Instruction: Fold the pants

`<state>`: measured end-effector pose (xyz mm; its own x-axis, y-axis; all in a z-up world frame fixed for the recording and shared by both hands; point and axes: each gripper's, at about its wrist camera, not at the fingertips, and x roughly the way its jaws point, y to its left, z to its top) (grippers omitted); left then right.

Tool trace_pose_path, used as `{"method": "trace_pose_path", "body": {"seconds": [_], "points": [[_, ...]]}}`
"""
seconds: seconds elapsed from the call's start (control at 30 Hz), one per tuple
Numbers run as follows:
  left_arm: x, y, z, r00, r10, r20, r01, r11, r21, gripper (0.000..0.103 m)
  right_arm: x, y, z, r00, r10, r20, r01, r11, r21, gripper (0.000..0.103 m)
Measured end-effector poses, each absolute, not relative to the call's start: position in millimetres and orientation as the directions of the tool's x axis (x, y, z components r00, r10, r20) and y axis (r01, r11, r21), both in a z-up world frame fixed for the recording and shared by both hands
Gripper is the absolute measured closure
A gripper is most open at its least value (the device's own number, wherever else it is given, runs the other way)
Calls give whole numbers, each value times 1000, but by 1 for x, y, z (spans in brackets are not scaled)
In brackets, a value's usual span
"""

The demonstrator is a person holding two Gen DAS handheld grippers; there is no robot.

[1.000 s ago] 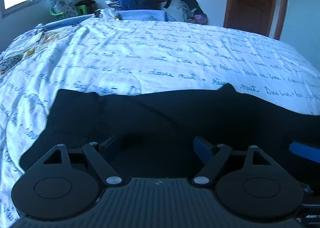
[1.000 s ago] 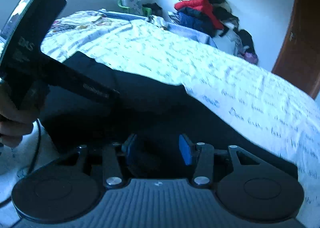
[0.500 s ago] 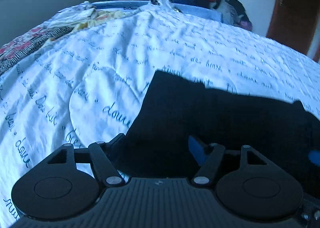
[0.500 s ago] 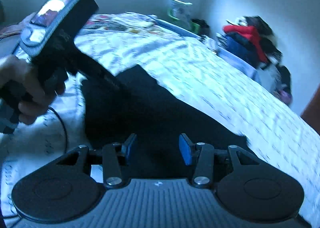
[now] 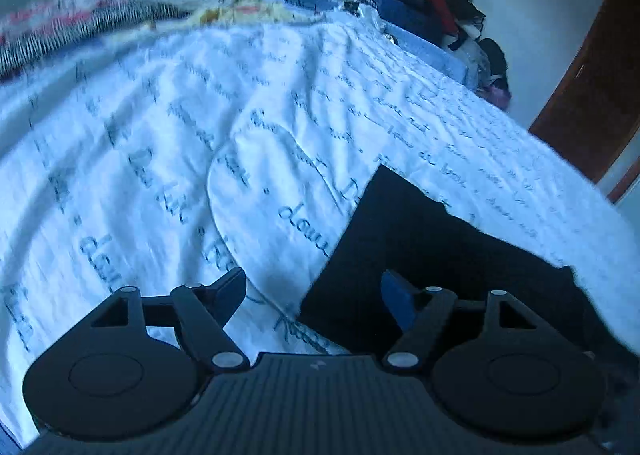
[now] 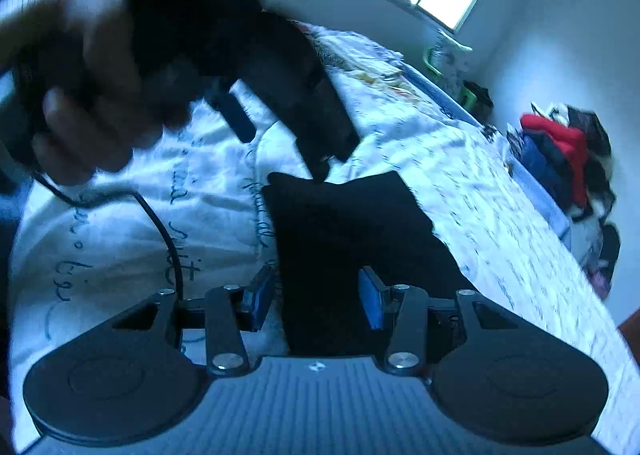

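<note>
Black pants on the bed, both grippers working over one end.

The pants (image 5: 432, 251) lie dark and flat on the white bedspread (image 5: 160, 159), one squared end toward the cameras. The left gripper (image 5: 316, 295) straddles that edge, jaws spread and just widening, nothing pinched. The right gripper (image 6: 316, 299) hovers with jaws parted around the cloth, and whether the pads press on it I cannot tell. It looks like a fold being set up; next comes a firm pinch of the end. The bedspread's cursive reads "douce nuit", partly blurred.
</note>
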<state>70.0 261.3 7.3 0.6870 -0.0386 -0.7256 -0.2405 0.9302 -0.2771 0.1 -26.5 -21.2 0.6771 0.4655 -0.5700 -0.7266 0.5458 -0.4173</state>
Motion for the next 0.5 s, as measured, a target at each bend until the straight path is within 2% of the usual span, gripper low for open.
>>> {"method": "trace_pose_path", "body": {"seconds": [0.27,0.33,0.37,0.5], "points": [[74,281,-15,635,-271,-723,-223,832,-508,17,-2,11,-58,785,369,-497,-619,441,-650,59],[76,289,-22,627,-338,-701,-227,782,-580,14,0,17,-63,800,360,-480,-598,414,-686,69],[76,292,-25,625,-370,-687,-230,754,-616,12,1,20,-67,799,360,-483,-599,393,-698,76],[77,306,-37,631,-469,-618,-251,630,-735,6,2,26,-75,816,372,-443,-564,342,-752,86]]}}
